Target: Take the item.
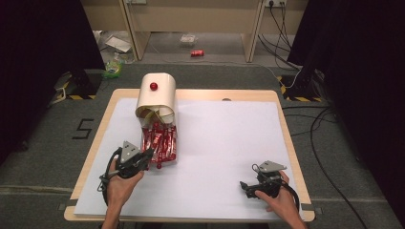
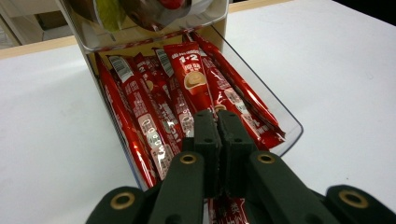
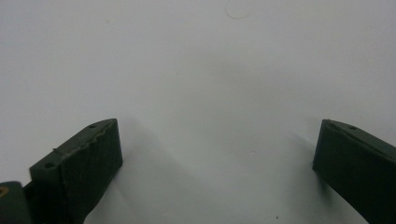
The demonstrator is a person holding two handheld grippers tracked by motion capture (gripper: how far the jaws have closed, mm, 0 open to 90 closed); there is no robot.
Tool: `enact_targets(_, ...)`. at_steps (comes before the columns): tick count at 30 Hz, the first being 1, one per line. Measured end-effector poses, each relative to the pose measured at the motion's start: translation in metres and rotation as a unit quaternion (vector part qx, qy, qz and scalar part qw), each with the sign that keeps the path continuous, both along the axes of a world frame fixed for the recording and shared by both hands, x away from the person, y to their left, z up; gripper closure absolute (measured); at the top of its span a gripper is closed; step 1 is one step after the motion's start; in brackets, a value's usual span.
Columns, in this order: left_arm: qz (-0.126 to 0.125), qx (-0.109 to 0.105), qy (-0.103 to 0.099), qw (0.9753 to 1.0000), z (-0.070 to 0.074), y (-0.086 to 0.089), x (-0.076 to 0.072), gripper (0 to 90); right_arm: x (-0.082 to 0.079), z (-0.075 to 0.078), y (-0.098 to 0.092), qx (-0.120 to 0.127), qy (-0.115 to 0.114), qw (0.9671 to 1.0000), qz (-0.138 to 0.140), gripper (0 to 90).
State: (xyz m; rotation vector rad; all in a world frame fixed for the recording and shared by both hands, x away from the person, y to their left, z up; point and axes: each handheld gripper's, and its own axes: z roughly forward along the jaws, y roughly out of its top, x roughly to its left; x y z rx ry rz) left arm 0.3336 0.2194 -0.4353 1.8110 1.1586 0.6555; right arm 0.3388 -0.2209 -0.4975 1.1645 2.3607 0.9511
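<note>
At the tray's near end | left gripper (image 2: 217,122) has its jaws pressed together on a red sachet (image 2: 227,208) that lies among others in the clear tray (image 2: 288,122) under the white dispenser (image 1: 156,95) | sachet gripped, not yet pulled out | right gripper (image 3: 217,154) spread wide, resting on white sheet (image 1: 224,143)

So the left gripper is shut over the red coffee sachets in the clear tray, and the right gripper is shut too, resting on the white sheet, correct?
Not quite. The right gripper is open: the right gripper view shows its jaws wide apart over the white sheet. The left gripper is indeed shut over the red coffee sachets in the clear tray.
</note>
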Motion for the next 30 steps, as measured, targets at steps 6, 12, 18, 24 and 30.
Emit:
enact_targets(6,-0.006,0.0,-0.001,1.0,0.001,-0.001,-0.006,86.3,0.0,0.0,0.0,0.0,0.0,1.0,0.0,1.7)
enact_targets(12,-0.014,0.001,-0.003,0.9999,0.002,-0.006,-0.009,86.3,0.0,0.0,0.0,0.0,0.0,1.0,0.0,1.7)
enact_targets(18,-0.026,-0.002,-0.008,0.9996,0.005,-0.012,-0.013,86.2,0.0,0.0,0.0,0.0,0.0,1.0,0.0,1.7)
enact_targets(24,-0.038,-0.006,-0.01,0.9992,0.006,-0.018,-0.014,86.2,0.0,0.0,0.0,0.0,0.0,1.0,0.0,1.7)
enact_targets(30,-0.051,-0.007,-0.01,0.9986,0.005,-0.027,-0.013,86.2,0.0,0.0,0.0,0.0,0.0,1.0,0.0,1.7)
